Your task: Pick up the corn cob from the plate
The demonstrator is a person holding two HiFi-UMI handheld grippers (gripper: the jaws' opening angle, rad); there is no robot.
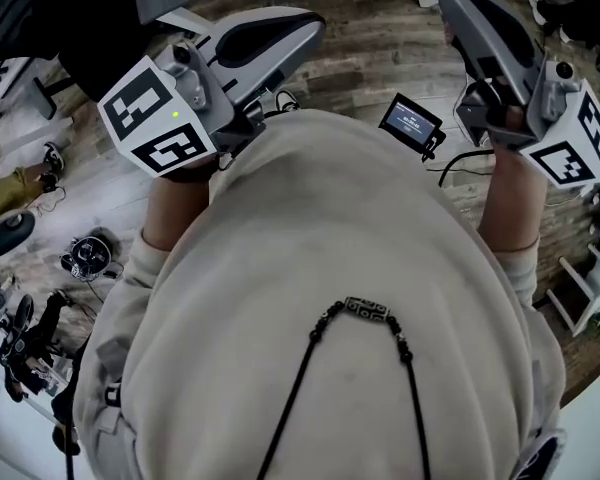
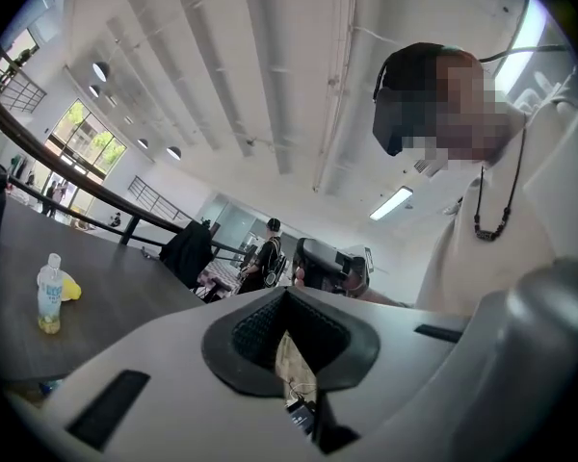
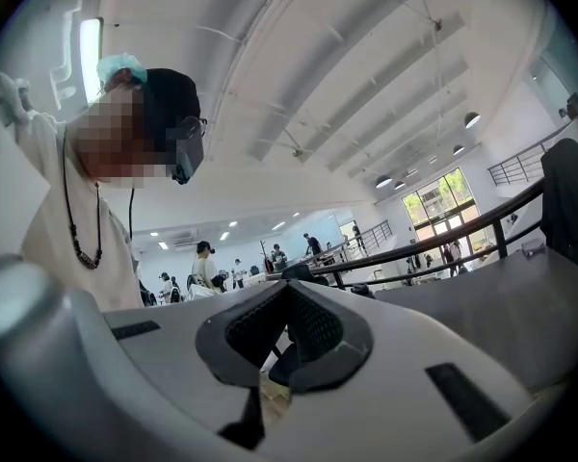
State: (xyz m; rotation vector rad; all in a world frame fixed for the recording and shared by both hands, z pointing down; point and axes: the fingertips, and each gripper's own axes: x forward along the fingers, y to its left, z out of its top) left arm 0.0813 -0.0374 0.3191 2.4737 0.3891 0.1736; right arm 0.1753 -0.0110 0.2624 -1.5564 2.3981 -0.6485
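Note:
No corn cob and no plate show in any view. A person in a cream sweatshirt (image 1: 330,298) holds both grippers up in front of the chest, tips turned toward each other. My left gripper (image 1: 310,23) is at the upper left of the head view. Its own view has the jaws (image 2: 287,301) closed together with nothing between them. My right gripper (image 1: 455,3) is at the upper right, and its jaws (image 3: 289,296) are also closed and empty. From the left gripper view the right gripper (image 2: 332,263) is visible just beyond the jaws.
A dark table (image 2: 96,287) lies at left in the left gripper view, carrying a small bottle (image 2: 48,292) and a yellow thing (image 2: 69,289). Below are a wooden floor (image 1: 380,38), a small lit screen (image 1: 412,123), loose gear (image 1: 90,253) and a white rack (image 1: 580,298).

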